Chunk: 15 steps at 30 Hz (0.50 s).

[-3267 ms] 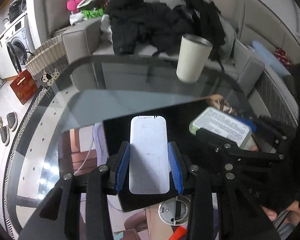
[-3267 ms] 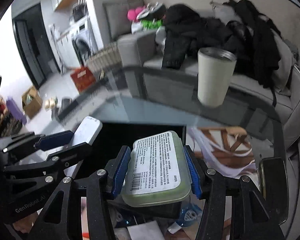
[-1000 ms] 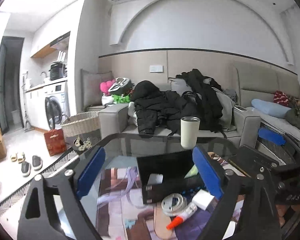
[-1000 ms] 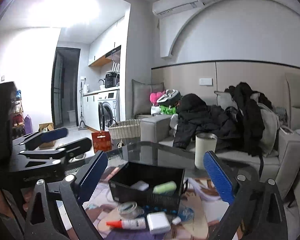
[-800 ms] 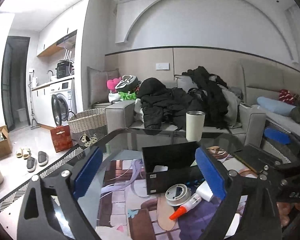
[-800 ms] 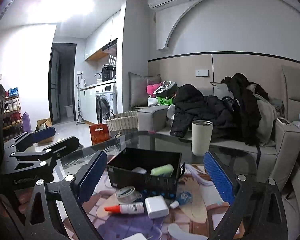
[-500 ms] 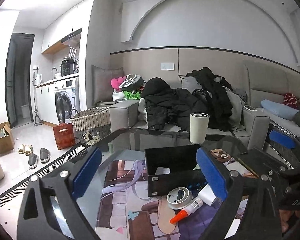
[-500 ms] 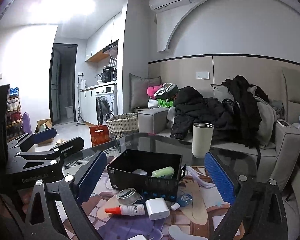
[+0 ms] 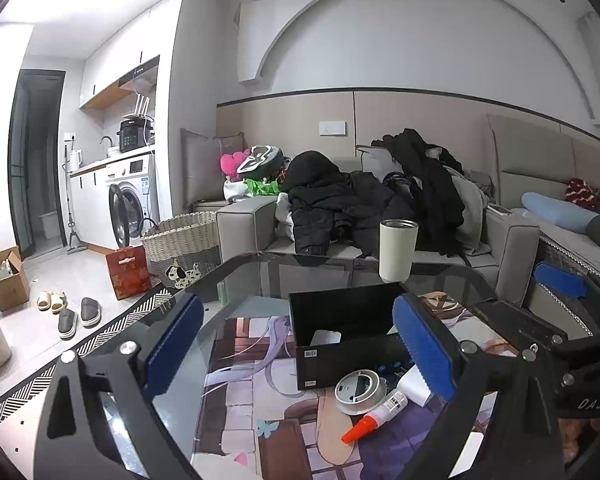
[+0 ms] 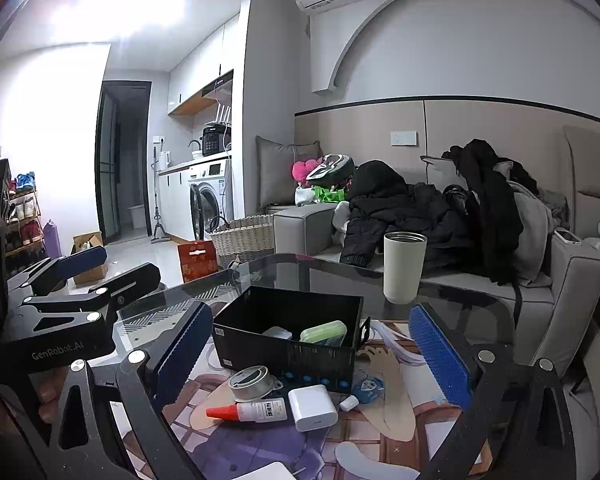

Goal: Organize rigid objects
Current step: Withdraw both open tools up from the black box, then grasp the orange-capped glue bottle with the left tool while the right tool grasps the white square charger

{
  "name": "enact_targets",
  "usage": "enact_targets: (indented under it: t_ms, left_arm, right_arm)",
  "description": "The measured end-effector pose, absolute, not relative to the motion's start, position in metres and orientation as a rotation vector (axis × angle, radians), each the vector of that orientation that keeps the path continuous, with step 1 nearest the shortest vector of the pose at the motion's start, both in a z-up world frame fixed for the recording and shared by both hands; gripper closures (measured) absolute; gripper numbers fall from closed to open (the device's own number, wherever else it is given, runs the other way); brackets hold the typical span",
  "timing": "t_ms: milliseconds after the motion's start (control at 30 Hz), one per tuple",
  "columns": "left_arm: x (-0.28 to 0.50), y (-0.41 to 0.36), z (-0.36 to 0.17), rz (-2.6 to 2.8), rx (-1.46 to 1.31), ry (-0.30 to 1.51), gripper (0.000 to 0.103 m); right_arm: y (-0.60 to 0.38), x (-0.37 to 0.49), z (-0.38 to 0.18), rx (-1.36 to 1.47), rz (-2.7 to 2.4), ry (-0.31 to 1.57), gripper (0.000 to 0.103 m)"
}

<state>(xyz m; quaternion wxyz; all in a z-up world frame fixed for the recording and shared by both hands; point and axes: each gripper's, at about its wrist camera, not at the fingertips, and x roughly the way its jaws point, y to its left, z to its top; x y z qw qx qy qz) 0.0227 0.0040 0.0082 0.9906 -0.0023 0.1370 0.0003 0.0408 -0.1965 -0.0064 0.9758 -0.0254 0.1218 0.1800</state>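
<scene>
A black open box (image 10: 288,332) stands on the glass table. Inside it lie a green case (image 10: 323,332) and a white flat item (image 10: 277,333), whose corner also shows in the left wrist view (image 9: 326,337). Just in front of the box are a tape roll (image 10: 250,382), a red-capped glue bottle (image 10: 248,411) and a white charger block (image 10: 312,408). My left gripper (image 9: 296,320) hovers back from the box, open and empty. My right gripper (image 10: 308,320) is also held back from the box, wide open with nothing between its pads.
A white tumbler (image 10: 404,266) stands on the table behind the box. A sofa piled with dark clothes (image 9: 340,200) runs along the far side. A wicker basket (image 9: 180,240) and a red bag sit on the floor to the left.
The white flat item and the green case, once gripped over the box, now lie in it. Both grippers have let go, opened and pulled back; over the last second they barely shift.
</scene>
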Motion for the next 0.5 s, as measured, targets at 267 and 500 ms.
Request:
enact_targets:
  t_ms: [267, 500]
  left_arm:
    - [0.028, 0.005, 0.004, 0.004, 0.002, 0.327, 0.006]
    - [0.041, 0.003, -0.007, -0.010, 0.017, 0.427, 0.006]
  right_arm:
    - [-0.193, 0.052, -0.013, -0.055, 0.361, 0.324, 0.002]
    - [-0.190, 0.062, -0.022, -0.065, 0.366, 0.415, 0.002]
